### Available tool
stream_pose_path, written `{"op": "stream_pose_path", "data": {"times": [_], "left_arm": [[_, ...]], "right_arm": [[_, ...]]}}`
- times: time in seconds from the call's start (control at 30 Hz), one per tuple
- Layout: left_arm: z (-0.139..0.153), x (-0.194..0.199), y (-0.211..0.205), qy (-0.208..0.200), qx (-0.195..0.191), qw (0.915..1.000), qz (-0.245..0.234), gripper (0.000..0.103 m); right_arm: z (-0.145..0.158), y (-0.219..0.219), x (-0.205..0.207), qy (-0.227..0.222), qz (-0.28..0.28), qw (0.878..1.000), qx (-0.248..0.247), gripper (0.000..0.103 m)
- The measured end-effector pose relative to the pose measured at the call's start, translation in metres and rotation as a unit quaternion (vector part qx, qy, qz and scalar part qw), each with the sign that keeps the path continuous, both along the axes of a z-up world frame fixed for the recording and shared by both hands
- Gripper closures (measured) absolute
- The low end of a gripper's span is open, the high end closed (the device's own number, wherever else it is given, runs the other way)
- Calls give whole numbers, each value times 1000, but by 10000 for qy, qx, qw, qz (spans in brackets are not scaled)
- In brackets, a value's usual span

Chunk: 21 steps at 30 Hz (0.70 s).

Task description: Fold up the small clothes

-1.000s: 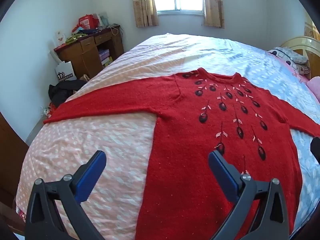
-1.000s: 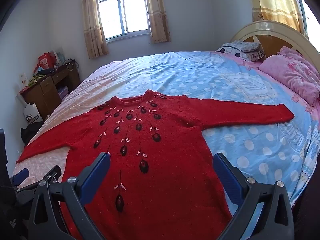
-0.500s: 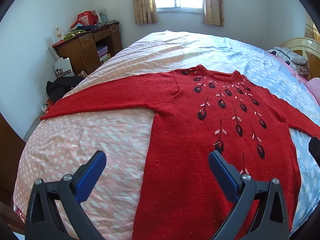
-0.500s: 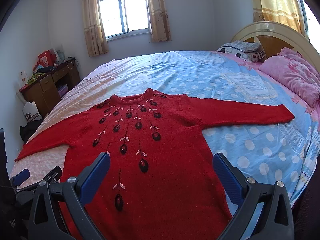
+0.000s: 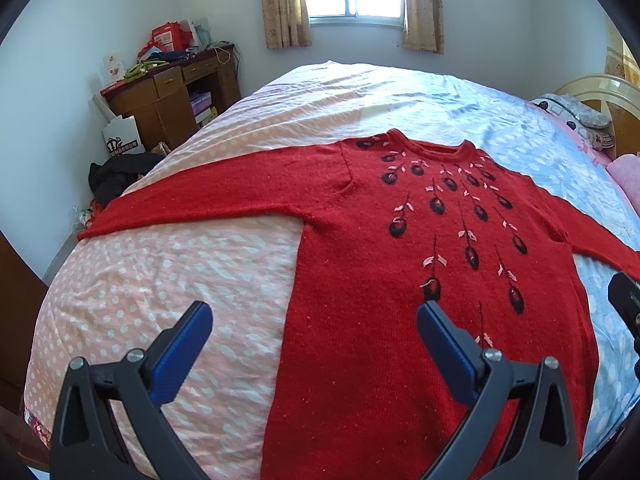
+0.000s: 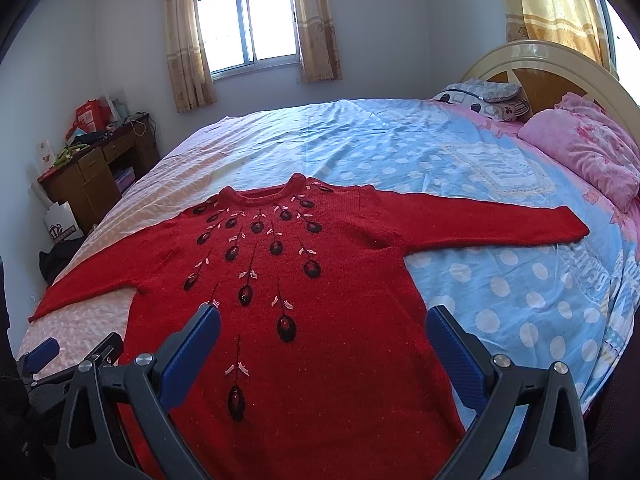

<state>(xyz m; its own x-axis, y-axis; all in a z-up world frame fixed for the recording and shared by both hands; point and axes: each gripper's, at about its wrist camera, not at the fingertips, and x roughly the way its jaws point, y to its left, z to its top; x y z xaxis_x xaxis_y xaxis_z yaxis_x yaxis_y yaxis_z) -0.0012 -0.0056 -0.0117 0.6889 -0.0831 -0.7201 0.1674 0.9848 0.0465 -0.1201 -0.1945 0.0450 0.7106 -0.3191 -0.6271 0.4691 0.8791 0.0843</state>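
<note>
Both sets of jaws stand wide apart and hold nothing; the left gripper (image 5: 310, 320) hovers over the sweater's left edge, the right gripper (image 6: 322, 322) above its lower front; the red sweater (image 6: 320, 280) lies face up and flat on the bed (image 6: 500, 288), both sleeves stretched straight out to the sides; no fold is made yet. The likely opener is a sleeve; each gripper should probably pinch near a cuff, lift only slightly, and lay the sleeve across the chest without dragging the body askew.
</note>
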Motion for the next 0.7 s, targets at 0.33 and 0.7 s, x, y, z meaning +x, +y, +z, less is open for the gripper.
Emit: {"op": "stream_pose_path", "data": {"times": [0.33,0.7], "left_arm": [[2,-1,-1,9,-40,10000,-38,0],[1,-1,-2,35,-29,10000,-42,0]], "right_arm": [[-2,-1,3,73,-29,10000,-59,1],[-7,-4,5,128,-42,9999,-23,1]]}}
